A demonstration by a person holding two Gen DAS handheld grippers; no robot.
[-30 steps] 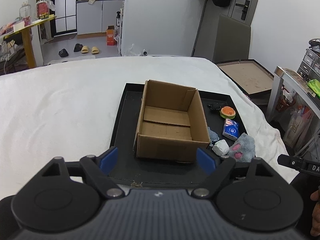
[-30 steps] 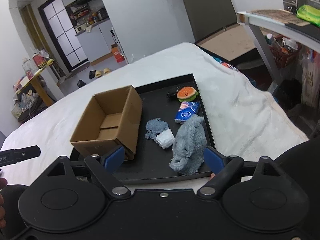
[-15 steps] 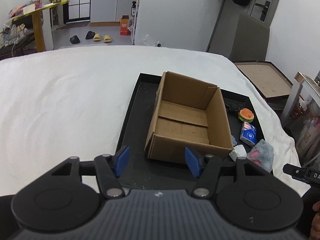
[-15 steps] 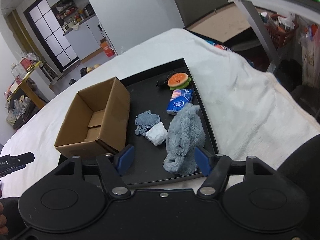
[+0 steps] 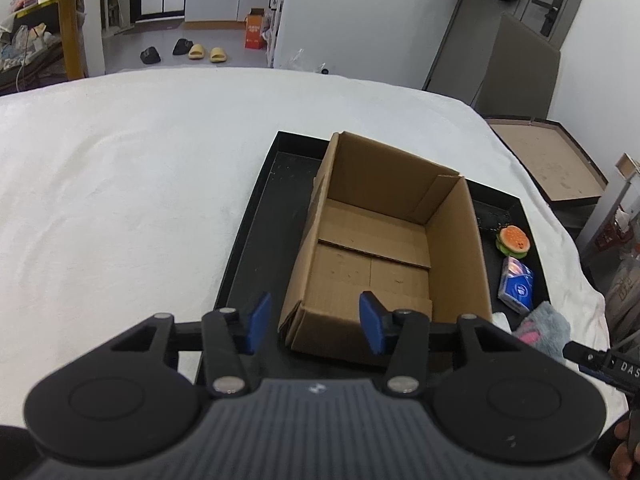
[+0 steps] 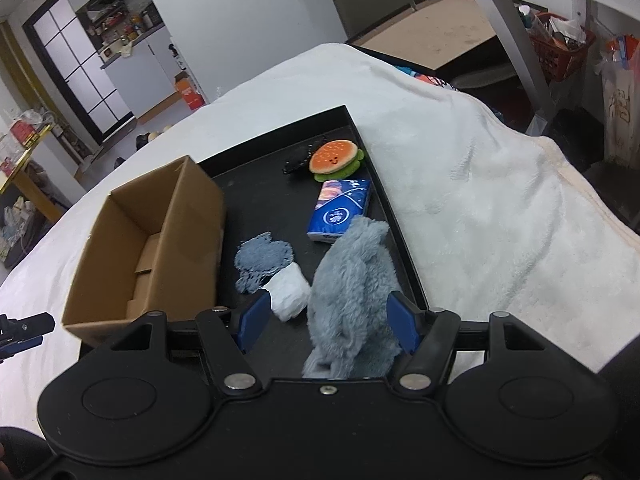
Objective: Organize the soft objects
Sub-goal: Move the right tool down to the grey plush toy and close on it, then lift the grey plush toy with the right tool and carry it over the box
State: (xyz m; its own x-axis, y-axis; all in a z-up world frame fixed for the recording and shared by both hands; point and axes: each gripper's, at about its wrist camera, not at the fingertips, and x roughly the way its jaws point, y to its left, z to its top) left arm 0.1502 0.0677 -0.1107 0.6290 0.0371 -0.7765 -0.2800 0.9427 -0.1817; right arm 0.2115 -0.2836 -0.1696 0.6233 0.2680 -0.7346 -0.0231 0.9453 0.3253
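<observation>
An open, empty cardboard box stands on a black tray on the bed. My left gripper hovers over the box's near left corner. Its jaws are closing with that corner between them, and the pads are clear of the cardboard. In the right wrist view the box has soft things to its right: a grey plush, a white wad, a blue-grey knit cloth, a blue tissue pack and a burger plush. My right gripper is open and straddles the grey plush's near end without squeezing it.
A white fleece blanket covers the bed around the tray. A black chain lies beside the burger. A brown board in a dark frame sits beyond the bed's right edge. A table leg and a red basket stand at the far right.
Both grippers have come forward and down toward the tray, and both pairs of jaws have narrowed. The box corner and the grey plush now sit between the fingers.
</observation>
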